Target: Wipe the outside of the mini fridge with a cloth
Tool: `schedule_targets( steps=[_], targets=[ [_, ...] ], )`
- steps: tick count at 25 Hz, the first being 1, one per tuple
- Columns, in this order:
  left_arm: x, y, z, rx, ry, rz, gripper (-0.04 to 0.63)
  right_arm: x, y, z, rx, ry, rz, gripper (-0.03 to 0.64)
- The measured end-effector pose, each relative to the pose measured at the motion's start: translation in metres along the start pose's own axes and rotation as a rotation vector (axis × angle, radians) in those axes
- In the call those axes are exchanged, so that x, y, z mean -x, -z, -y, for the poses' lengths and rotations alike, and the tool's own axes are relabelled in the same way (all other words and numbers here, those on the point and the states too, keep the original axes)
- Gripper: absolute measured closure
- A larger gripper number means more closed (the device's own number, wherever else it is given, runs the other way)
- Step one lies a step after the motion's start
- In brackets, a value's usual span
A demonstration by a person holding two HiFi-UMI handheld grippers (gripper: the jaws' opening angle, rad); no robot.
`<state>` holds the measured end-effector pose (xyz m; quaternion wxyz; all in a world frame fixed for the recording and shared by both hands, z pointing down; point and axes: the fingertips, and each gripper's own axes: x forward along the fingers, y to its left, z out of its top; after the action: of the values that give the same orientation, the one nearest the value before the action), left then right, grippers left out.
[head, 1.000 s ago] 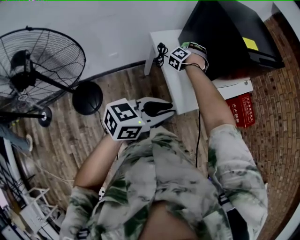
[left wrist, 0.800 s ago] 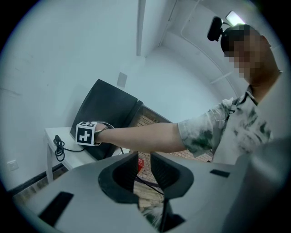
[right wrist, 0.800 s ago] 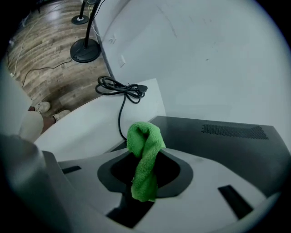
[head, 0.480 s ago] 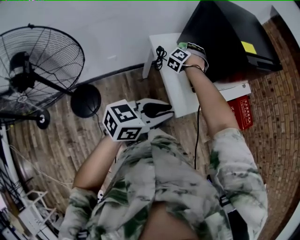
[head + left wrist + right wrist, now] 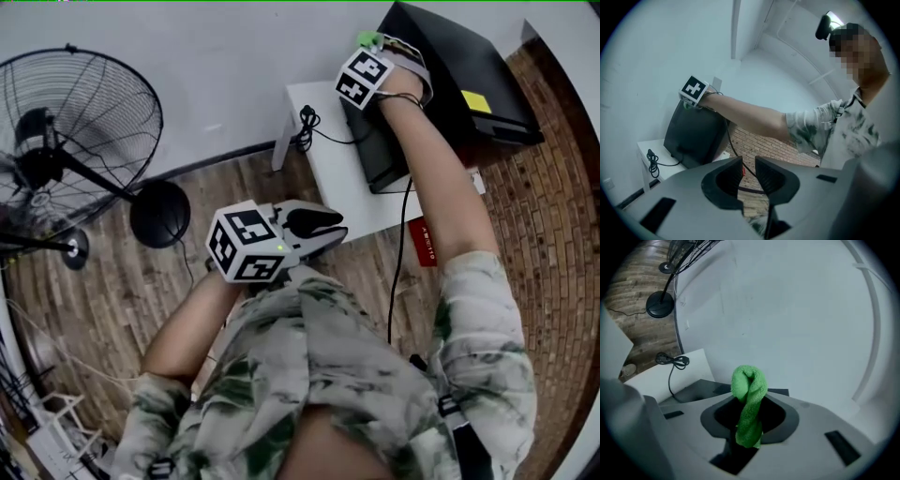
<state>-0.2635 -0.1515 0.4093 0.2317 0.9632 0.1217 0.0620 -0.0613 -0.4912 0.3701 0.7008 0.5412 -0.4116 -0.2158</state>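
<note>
Clenching a green cloth (image 5: 749,385), our right gripper (image 5: 750,416) jaws hover at the black mini fridge (image 5: 469,66) top. Our left gripper (image 5: 749,161) jaws stand parted, empty.

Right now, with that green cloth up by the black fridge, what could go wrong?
1. The right gripper pinches the cloth as a narrow twisted roll. Little of it is spread out, so hard gripper parts might scrape the fridge instead of the cloth wiping it.
2. A cord lies coiled on the table beside the fridge. A wipe sweeping down that side could snag it.
</note>
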Motion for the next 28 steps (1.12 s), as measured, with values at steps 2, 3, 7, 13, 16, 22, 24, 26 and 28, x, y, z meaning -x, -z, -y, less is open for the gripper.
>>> schedule_targets(
  steps=[2, 3, 7, 13, 16, 22, 24, 26, 28],
  targets=[
    [0.001, 0.001, 0.001, 0.000, -0.004, 0.002, 0.522, 0.001, 0.002, 0.025, 0.005, 0.041, -0.015, 0.505],
    [0.002, 0.002, 0.001, 0.002, -0.006, 0.003, 0.522, 0.001, 0.004, 0.035, 0.010, 0.058, -0.025, 0.505],
    [0.004, 0.004, -0.001, 0.010, -0.026, 0.007, 0.522, -0.016, 0.021, 0.054, 0.054, 0.093, -0.100, 0.505],
    [0.012, 0.005, -0.011, 0.034, -0.060, 0.019, 0.522, -0.044, 0.024, 0.033, 0.129, 0.064, -0.170, 0.505],
    [0.017, 0.007, -0.017, 0.046, -0.078, 0.025, 0.522, -0.056, 0.019, 0.012, 0.143, 0.034, -0.183, 0.505],
    [0.019, 0.007, -0.028, 0.068, -0.093, 0.035, 0.522, -0.081, 0.017, -0.039, 0.168, -0.040, -0.193, 0.505],
    [0.020, 0.008, -0.030, 0.073, -0.100, 0.034, 0.522, -0.087, 0.016, -0.056, 0.171, -0.067, -0.197, 0.505],
    [0.020, 0.009, -0.033, 0.078, -0.110, 0.033, 0.522, -0.093, 0.014, -0.071, 0.176, -0.092, -0.200, 0.505],
    [0.020, 0.010, -0.036, 0.085, -0.118, 0.034, 0.522, -0.097, 0.013, -0.085, 0.181, -0.114, -0.201, 0.505]
  ],
)
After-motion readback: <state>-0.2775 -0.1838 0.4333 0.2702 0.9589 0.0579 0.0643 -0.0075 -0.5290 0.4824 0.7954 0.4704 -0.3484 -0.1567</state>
